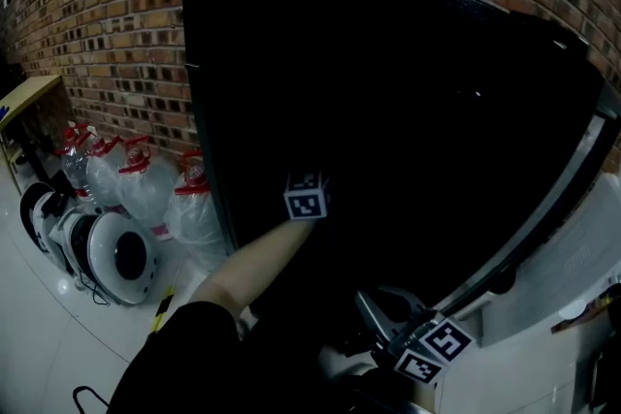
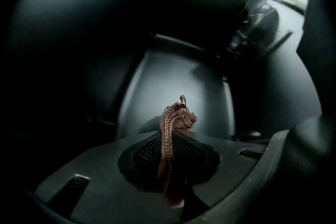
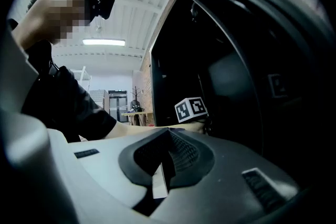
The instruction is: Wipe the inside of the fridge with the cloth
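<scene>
We see left claw (image 2: 169, 136) clamped on cloth (image 2: 177, 117) inside dark fridge (image 1: 388, 92); right claw (image 3: 167, 139) pressed together, empty.

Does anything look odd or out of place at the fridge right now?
Nothing stands out. The cloth is bunched up, pinched in the left gripper's jaws inside the dark fridge. The right gripper is shut and empty.
</scene>
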A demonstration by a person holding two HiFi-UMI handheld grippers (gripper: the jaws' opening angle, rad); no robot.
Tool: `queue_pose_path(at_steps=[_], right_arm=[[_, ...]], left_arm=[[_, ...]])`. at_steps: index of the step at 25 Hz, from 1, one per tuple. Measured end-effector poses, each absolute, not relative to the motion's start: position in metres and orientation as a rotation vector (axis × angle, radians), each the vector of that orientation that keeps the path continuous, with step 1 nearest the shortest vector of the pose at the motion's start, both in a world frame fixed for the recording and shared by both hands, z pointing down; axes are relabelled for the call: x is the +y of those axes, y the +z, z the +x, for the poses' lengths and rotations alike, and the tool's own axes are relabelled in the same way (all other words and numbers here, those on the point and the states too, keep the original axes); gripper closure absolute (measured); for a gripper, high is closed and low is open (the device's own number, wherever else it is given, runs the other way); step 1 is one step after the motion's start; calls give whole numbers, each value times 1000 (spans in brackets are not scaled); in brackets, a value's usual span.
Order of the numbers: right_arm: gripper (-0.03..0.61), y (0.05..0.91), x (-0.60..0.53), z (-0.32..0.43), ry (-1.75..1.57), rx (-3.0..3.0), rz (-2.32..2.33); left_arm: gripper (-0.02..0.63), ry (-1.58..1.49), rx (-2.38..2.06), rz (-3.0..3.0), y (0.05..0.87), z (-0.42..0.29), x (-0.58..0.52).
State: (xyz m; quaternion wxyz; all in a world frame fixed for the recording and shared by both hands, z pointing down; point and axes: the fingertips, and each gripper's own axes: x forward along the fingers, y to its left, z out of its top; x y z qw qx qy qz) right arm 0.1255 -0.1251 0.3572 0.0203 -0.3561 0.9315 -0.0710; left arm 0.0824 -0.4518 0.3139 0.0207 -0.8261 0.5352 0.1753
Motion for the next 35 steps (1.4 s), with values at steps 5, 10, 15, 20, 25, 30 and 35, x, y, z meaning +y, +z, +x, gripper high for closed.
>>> queue_pose_path(at_steps=[5,10,15,20,25,30,35], right_arm=[[575,364,-131,107,-228,2929,-1075],[575,368,-132,119,-219,2917,-1156],[575,377,-130,129,-265,2897,-1237],[575,373,-132,132,-261,2888,-1265],[574,376,-136,130,-252,2897,-1263],[575,372,-139,130,-264,2886,-1250],[575,368,-138,125,-251,2893,-1233]], left_arm=[[566,487,1457,-2661,328,123,-442],[566,521,1273,-2768,337,174,-434],[565,539,1227,-2862,344,214,-438],[566,386,1282,-2916,360,240,-448],[565,213,1320,-2828,368,250,-455],[561,150,1311,-2767,366,245,-458],[561,134,1408,-2740,370,217,-466]])
